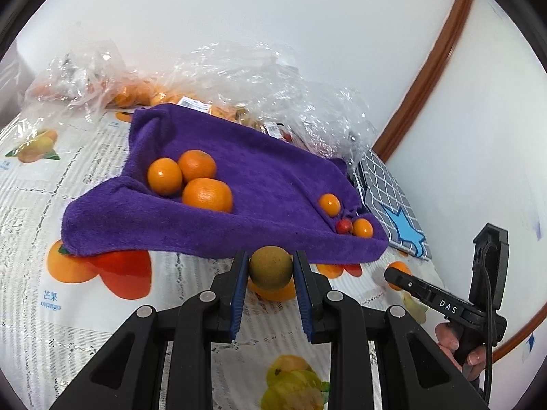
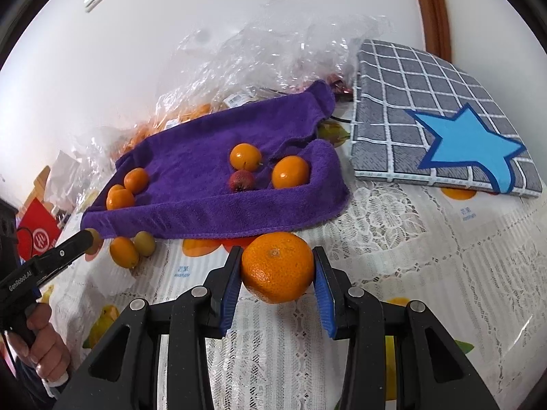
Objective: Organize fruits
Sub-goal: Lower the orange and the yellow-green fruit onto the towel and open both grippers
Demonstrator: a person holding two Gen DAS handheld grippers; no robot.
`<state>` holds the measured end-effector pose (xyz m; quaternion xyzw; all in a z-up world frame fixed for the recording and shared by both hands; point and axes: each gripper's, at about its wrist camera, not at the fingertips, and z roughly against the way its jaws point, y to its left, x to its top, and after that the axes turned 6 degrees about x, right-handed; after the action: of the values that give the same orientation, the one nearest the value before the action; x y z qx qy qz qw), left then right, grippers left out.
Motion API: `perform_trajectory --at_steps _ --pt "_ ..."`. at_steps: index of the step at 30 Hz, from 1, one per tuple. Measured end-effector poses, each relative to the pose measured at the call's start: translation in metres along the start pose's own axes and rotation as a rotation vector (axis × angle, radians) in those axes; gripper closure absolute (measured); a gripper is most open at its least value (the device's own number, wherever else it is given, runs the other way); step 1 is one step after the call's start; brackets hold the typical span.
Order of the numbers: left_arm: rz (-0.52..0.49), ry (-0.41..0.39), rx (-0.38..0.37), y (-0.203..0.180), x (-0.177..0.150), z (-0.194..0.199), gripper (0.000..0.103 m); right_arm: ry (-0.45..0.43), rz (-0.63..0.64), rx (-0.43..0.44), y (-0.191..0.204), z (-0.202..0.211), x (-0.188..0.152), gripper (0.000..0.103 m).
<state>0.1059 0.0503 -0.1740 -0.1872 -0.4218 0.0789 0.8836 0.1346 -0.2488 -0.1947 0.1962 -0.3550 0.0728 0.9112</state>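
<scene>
The left hand-held gripper (image 1: pixel 270 268) pinches a round green-brown fruit (image 1: pixel 270 267) between its blue pads, just in front of the near edge of the purple towel (image 1: pixel 259 177) that lies rumpled on the desk (image 1: pixel 30 273). The right hand-held gripper (image 2: pixel 277 268) is clamped on a large orange (image 2: pixel 277 267), also just short of the towel's front fold. On the towel the fruit sits in two groups, well apart: three oranges (image 1: pixel 193 181) bunched together at the left end — touching one another — and, at the right end, two small oranges (image 2: pixel 270 165) with a small red fruit (image 2: pixel 242 181) between and just beside them. Off the towel, near its left front corner, a small orange (image 2: pixel 123 251) and a small green fruit (image 2: pixel 145 243) lie side by side on the fruit-print tablecloth. Behind the towel are crumpled clear plastic bags (image 1: pixel 239 78) with more orange fruit showing through. A grey checked cushion with a blue star (image 2: pixel 441 126) lies to the right of the towel, close to its corner.
</scene>
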Motion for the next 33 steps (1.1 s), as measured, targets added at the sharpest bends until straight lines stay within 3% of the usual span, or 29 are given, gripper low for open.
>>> perform_trajectory --at_steps 4,12,21,29,33 --pt "0.028 -0.012 0.005 0.005 0.003 0.003 0.078 0.004 -0.021 0.004 0.0 0.002 0.005 0.063" --pt "0.074 -0.048 0.027 0.016 0.008 0.009 0.078 -0.051 0.06 0.023 0.029 0.008 0.037 0.063" --pt "0.125 -0.064 0.058 0.032 0.015 0.009 0.078 -0.026 0.153 0.058 0.059 -0.035 0.072 0.063" --pt "0.07 -0.105 0.104 0.031 0.029 0.011 0.078 0.044 0.144 0.1 0.063 -0.071 0.07 0.063" --pt "-0.005 -0.101 0.139 0.027 0.044 0.002 0.078 0.06 0.181 0.094 0.067 -0.076 0.068 0.063"
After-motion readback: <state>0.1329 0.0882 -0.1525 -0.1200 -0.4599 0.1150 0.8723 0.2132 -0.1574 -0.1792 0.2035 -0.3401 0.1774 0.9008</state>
